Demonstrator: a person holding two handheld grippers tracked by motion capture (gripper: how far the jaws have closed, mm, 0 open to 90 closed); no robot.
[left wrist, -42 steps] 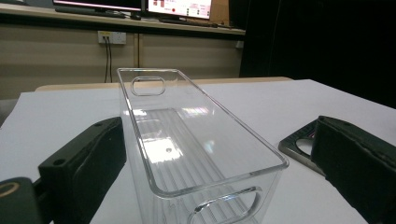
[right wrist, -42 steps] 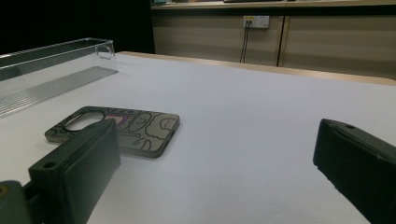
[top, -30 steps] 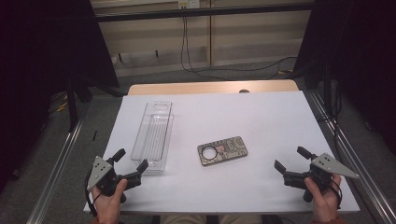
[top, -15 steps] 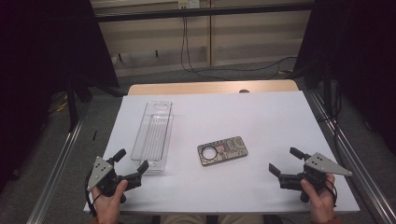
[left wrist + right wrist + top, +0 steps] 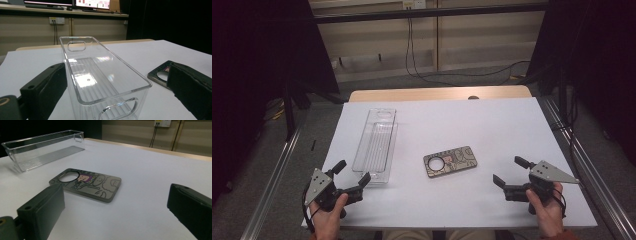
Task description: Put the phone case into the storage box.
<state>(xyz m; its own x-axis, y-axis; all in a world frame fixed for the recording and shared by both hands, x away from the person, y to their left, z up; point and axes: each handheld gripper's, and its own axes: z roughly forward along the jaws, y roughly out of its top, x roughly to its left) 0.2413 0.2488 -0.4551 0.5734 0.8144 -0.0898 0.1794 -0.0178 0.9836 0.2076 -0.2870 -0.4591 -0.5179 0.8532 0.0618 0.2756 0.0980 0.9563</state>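
Behind left hand-held gripper point(image 5: 110, 100): tray point(image 5: 100, 75) end cut off

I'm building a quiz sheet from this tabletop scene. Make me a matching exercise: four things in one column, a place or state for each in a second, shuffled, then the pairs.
Things:
1. clear plastic bin
2. phone case
3. left gripper
4. right gripper

Places or states:
A. lies flat near the middle of the white table
B. open, pointing at the bin's near end
C. empty, long side running away from the person
D. open, at the table's right, aimed toward the case

Pairs: 1-C, 2-A, 3-B, 4-D
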